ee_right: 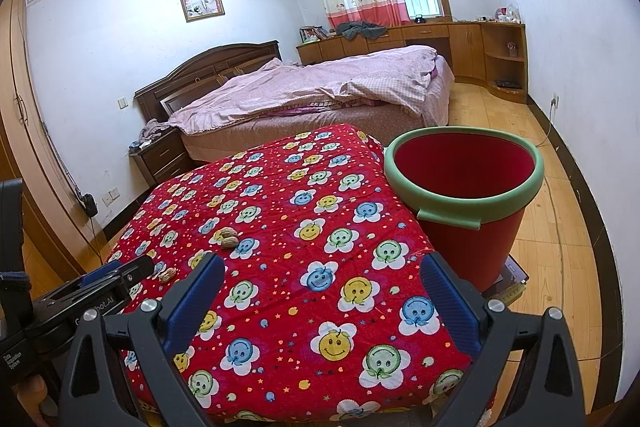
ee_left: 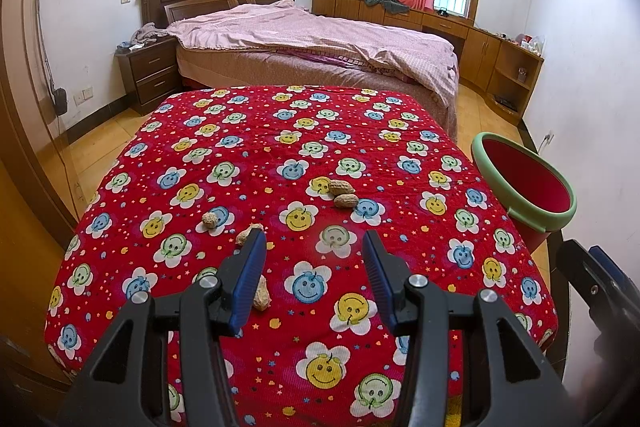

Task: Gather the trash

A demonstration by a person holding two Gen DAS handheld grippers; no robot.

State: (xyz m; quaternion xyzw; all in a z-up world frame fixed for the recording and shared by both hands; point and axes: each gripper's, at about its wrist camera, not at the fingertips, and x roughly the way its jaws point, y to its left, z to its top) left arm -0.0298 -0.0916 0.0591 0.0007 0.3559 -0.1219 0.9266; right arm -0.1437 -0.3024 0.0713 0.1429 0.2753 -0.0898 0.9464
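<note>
Left wrist view: 5 peanuts (ee_left: 341, 187) lie ahead and left of the spread-apart left tool (ee_left: 314, 245); right tool (ee_right: 322, 267) also gapes.

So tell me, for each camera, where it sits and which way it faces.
Left wrist: on the left gripper, above the red smiley cloth, facing the bed; own jaws open, peanuts ahead, right gripper at the right edge.
Right wrist: on the right gripper, jaws open, red bin ahead-right; left gripper at left.
Shared: cloth, bin, peanuts, bed.
</note>
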